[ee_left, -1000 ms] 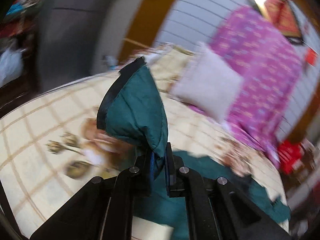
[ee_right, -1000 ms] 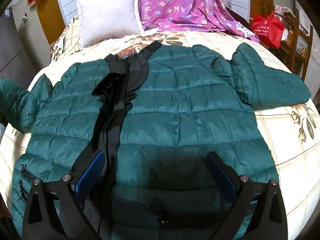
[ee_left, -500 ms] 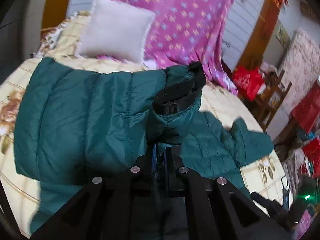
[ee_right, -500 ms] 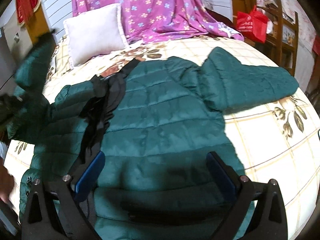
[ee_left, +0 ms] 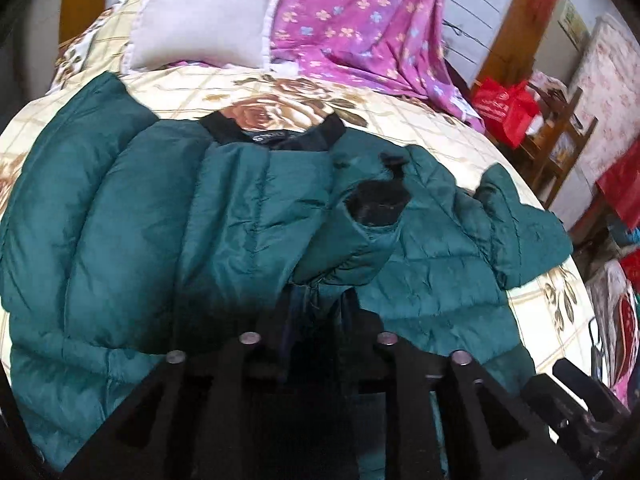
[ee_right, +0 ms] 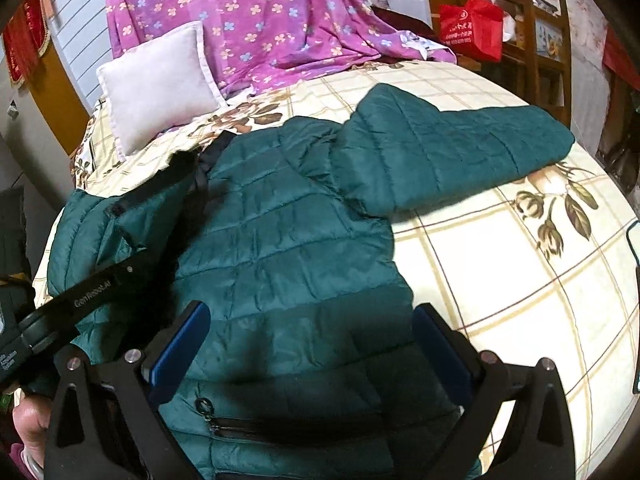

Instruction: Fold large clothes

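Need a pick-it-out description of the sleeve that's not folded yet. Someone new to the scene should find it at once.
Start at the bed with the cream checked floral cover, where a dark green puffer jacket lies spread. Follow its shoulder to the side nearer the red bag: the unfolded sleeve lies flat, stretched out over bare bedcover, while the other is doubled across the jacket's body.

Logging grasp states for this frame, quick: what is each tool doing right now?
Left tool: closed on the cuff end of the green jacket's sleeve, carried over the jacket body.
Right tool: open, holding nothing, above the jacket's lower front.
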Available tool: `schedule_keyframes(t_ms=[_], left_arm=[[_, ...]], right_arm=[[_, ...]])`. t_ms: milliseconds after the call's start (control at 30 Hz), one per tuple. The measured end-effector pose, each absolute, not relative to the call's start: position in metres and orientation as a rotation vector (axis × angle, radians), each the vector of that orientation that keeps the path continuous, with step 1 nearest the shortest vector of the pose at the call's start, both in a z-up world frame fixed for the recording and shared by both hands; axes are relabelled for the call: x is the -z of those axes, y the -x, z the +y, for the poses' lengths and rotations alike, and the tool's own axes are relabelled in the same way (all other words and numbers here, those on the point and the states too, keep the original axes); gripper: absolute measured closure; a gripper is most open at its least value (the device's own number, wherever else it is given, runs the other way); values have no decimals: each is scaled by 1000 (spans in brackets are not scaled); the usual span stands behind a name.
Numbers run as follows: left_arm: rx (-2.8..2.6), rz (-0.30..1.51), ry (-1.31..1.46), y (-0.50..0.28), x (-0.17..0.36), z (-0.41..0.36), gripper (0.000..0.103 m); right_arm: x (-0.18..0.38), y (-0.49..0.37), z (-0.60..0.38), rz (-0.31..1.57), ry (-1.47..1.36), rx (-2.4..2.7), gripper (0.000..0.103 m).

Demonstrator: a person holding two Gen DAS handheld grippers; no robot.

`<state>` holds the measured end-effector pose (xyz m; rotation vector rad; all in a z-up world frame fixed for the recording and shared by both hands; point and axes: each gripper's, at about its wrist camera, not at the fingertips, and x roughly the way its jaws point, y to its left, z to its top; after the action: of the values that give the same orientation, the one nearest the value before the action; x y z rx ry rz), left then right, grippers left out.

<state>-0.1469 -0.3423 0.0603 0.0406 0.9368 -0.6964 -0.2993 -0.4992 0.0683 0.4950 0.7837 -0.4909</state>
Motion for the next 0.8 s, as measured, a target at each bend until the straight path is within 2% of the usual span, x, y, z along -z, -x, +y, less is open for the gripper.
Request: schedule_keyframes(t_ms=[233,367,567,800], left_arm=[[693,844,-87,162,-80,-336,76],[693,840,-84,162,-92,-324,76],[606,812,-58,151,-118,-263,76],[403,810,-8,114,-111,-191,76]], right_arm=[[-68,298,-498,777,-513,482,1],[-69,296,-495,775,-506,472,1],[-75,286,-482,753,-489,391,1],[-76,217,-485,796,-462,343,1]])
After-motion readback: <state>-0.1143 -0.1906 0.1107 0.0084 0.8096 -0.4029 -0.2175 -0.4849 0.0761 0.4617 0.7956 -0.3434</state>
